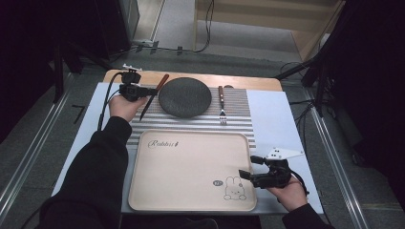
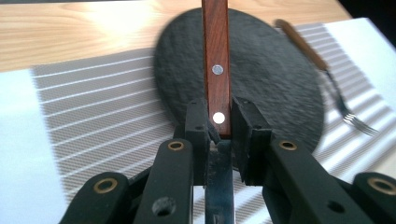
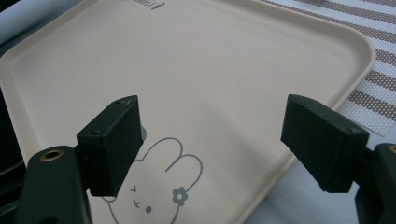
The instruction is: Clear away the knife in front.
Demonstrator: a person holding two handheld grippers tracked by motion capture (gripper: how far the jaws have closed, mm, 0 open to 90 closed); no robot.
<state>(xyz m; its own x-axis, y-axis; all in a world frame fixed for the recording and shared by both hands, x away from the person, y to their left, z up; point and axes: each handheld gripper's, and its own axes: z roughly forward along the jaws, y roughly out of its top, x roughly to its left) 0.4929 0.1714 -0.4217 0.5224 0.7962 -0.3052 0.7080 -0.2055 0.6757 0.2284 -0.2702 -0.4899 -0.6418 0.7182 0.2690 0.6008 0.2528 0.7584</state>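
The left hand-held gripper (image 2: 218, 122) is clamping a wooden-handled knife (image 2: 216, 65) left of the dark plate (image 1: 185, 97); the right hand-held gripper (image 3: 229, 140) is hovering jaws-apart over the near-right tray (image 3: 196, 70).

Black long sleeves are worn on both forearms, the left sleeve (image 1: 93, 167) seen at the lower left of the high view and the right sleeve (image 1: 298, 220) at its bottom right edge. The left gripper (image 1: 142, 91), at the upper left of that view, is built of black parts, and a black cable (image 1: 106, 102) is trailed from it. The right gripper (image 1: 250, 168), at the lower right, is also black and is topped by a grey three-cornered plate (image 1: 282, 153) marked with small dark dots. In the gripper views, blocky black pads (image 3: 112, 143) with small screw holes are carried on black links fitted with brass-coloured rivets (image 2: 176, 145).
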